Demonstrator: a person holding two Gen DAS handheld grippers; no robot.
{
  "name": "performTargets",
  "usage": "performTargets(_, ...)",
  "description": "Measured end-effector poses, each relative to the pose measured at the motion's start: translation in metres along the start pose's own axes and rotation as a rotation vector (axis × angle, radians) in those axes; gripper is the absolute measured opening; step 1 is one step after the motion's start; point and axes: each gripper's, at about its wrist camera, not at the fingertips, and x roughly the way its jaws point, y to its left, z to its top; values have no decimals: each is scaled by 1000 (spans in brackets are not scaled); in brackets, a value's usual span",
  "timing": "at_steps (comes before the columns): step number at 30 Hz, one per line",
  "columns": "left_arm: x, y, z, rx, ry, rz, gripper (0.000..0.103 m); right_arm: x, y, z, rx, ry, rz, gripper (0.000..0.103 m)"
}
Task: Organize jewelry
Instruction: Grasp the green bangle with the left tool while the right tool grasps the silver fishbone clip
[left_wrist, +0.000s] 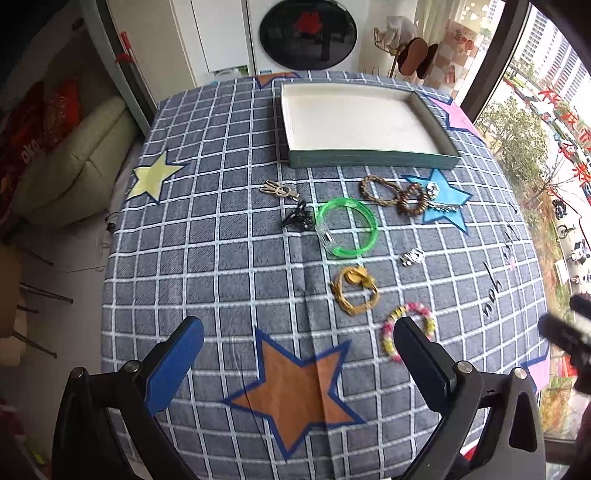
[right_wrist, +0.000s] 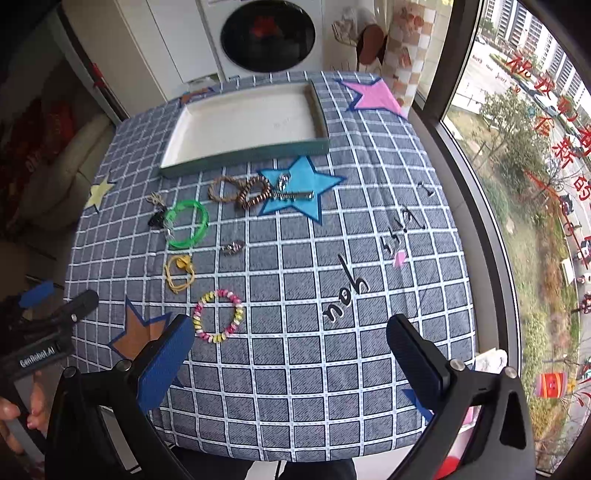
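Note:
A shallow teal tray with a white inside stands empty at the far side of the checked tablecloth. In front of it lie a green bangle, a yellow cord bracelet, a pink-and-yellow beaded bracelet, two brown bracelets, a black clip, a silver charm and a metal hairpin. My left gripper is open above the orange star. My right gripper is open, nothing between its fingers.
A round table under a grey checked cloth with stars. A washing machine stands behind it, a cream sofa to the left, a window to the right. A hand holds the left gripper's handle.

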Motion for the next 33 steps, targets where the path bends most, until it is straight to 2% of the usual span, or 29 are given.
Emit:
performTargets(5, 30, 9, 28, -27, 30, -36, 103, 30, 7, 18, 33, 60, -25, 103)
performTargets(11, 70, 9, 51, -61, 65, -72, 103, 64, 5, 55, 83, 71, -51, 103)
performTargets(12, 77, 8, 52, -69, 74, -76, 102, 69, 4, 60, 80, 71, -51, 103)
performTargets(13, 82, 7, 53, -73, 87, -78, 96, 73, 4, 64, 73, 70, -53, 103)
performTargets(15, 96, 6, 55, -95, 126, -84, 96, 87, 2, 77, 40, 78, -69, 103)
performTargets(18, 105, 3, 55, -121, 143, -85, 96, 104, 0, 93, -28, 88, -66, 100)
performTargets(19, 107, 2, 56, -173, 107, -137, 96, 107, -1, 96, -49, 89, -66, 97)
performTargets(22, 115, -3, 58, -198, 115, -137, 96, 126, -1, 109, -159, 111, -54, 88)
performTargets(23, 119, -6, 59, -205, 118, -129, 93, 135, -1, 114, -210, 128, -39, 85)
performTargets(24, 122, -8, 59, -212, 125, -123, 86, 140, -1, 117, -240, 140, -33, 79)
performTargets(25, 126, -10, 60, -221, 136, -124, 85, 146, -1, 120, -267, 150, -29, 74)
performTargets(28, 135, -17, 63, -252, 147, -119, 85, 162, 0, 128, -340, 174, -9, 70)
performTargets(33, 147, -30, 71, -267, 147, -93, 85, 180, 8, 137, -452, 183, 23, 70)
